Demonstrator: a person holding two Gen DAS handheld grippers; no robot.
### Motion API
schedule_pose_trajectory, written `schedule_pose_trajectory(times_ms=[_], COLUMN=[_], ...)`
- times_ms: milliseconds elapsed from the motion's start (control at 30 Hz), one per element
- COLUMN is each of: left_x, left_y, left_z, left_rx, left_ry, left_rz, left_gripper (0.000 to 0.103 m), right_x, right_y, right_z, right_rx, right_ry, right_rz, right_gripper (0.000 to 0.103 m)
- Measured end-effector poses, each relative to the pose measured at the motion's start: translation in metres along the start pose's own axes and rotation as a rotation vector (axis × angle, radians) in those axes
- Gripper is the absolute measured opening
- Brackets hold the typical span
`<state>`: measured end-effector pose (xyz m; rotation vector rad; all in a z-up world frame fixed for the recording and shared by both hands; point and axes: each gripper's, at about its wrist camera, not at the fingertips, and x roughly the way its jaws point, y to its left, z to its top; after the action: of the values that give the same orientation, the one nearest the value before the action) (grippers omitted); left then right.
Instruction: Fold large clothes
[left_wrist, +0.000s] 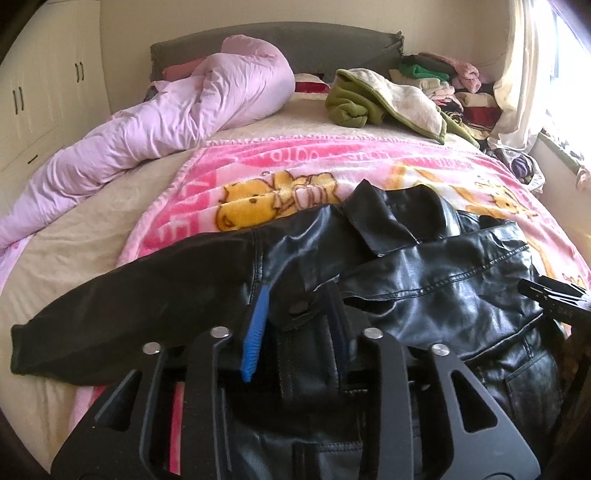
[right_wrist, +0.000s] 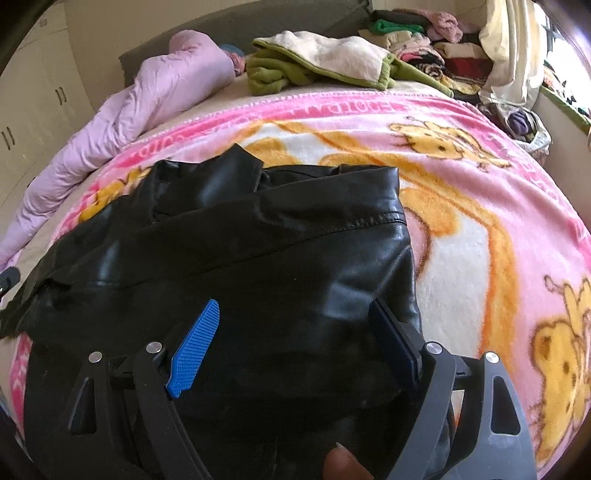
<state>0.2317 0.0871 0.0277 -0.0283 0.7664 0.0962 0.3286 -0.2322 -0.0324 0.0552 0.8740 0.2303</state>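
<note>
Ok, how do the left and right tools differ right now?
The left tool has its jaws narrow, with the jacket's snap flap between them; the right tool stands wide, pinching nothing. The left tool is at the jacket's middle front; the right tool is over its folded side, near the blanket. Both point down at the jacket.

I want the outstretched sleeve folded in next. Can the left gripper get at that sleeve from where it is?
Probably yes. The sleeve lies flat and uncovered on the bed, just left of the left gripper, with nothing between them. The fingers first have to come off the black leather jacket front.
</note>
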Motion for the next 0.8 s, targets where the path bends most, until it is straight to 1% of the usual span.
schedule_pose_trajectory(times_ms=[67,167,333,367,433,467,500,633,733,800], left_x=[-0.002,-0.006,-0.006,-0.004,0.003,0.008,0.011,0.028,0.047,0.056], left_y=[-0.002,-0.004,-0.011,-0.013,-0.015,-0.017,-0.018,-0.021,-0.018,-0.016], left_z=[0.0,-0.001,-0.004,-0.007,-0.011,-0.015,-0.018,-0.031,-0.042,-0.05], left_rx=[0.006,0.012,0.023,0.025,0.022,0.021,0.023,0.032,0.016,0.005], left_ry=[-0.005,-0.01,0.002,0.014,0.044,0.068,0.082,0.142,0.204,0.222], left_rz=[0.008,0.009,0.006,-0.003,-0.017,-0.022,-0.019,0.0,-0.005,-0.013], left_gripper=[0.028,0.033,0.033,0.033,0.028,0.023,0.022,0.022,0.022,0.023], right_x=[-0.009,-0.017,-0.025,-0.025,-0.021,-0.019,-0.017,-0.007,0.001,0.003], right_y=[0.003,0.009,0.016,0.017,0.017,0.015,0.014,0.005,0.003,0.004], right_z=[-0.003,-0.006,-0.015,-0.018,-0.023,-0.025,-0.027,-0.034,-0.037,-0.038], right_rx=[-0.013,-0.032,-0.059,-0.064,-0.07,-0.065,-0.061,-0.028,-0.022,-0.026], right_ry=[-0.014,-0.026,-0.01,-0.003,0.021,0.037,0.046,0.091,0.108,0.11], right_rz=[0.013,0.031,0.087,0.089,0.082,0.076,0.074,0.067,0.063,0.054], right_gripper=[0.082,0.082,0.078,0.078,0.076,0.076,0.076,0.075,0.074,0.074])
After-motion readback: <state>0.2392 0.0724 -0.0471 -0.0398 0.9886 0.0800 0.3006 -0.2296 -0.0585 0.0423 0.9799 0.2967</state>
